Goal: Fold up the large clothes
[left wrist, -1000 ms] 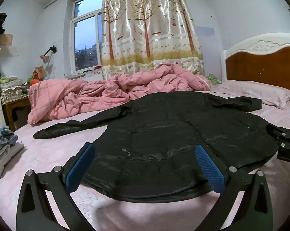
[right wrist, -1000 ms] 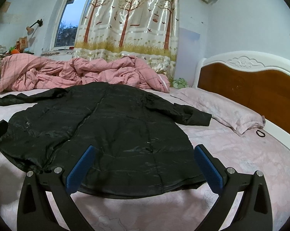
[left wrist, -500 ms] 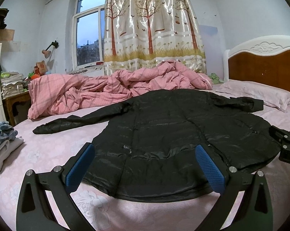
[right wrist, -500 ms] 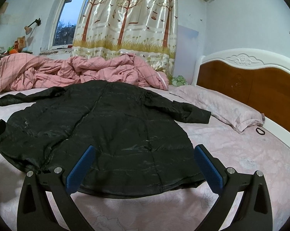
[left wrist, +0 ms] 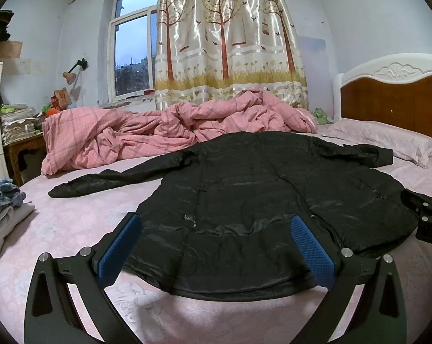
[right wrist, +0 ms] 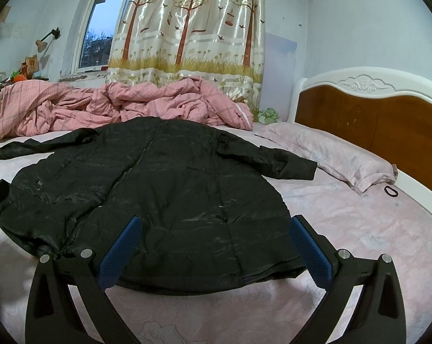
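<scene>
A large black shiny jacket (left wrist: 244, 200) lies spread flat on the pink bed sheet (left wrist: 72, 223), hem towards me, one sleeve stretched out left (left wrist: 107, 180) and one right (left wrist: 367, 154). It also shows in the right wrist view (right wrist: 158, 189). My left gripper (left wrist: 216, 243) is open and empty, its blue pads just above the hem. My right gripper (right wrist: 213, 246) is open and empty over the hem's right part. The right gripper's body shows at the right edge of the left wrist view (left wrist: 428, 218).
A crumpled pink quilt (left wrist: 164, 132) lies behind the jacket. A pink pillow (right wrist: 336, 154) and a wooden headboard (right wrist: 373, 126) are at the right. Folded clothes (left wrist: 1, 209) sit at the bed's left edge. A black hair tie (right wrist: 390, 191) lies near the headboard.
Both grippers have tilted up slightly and drawn a little closer to the jacket's hem. The jacket has not moved and both grippers stay open.
</scene>
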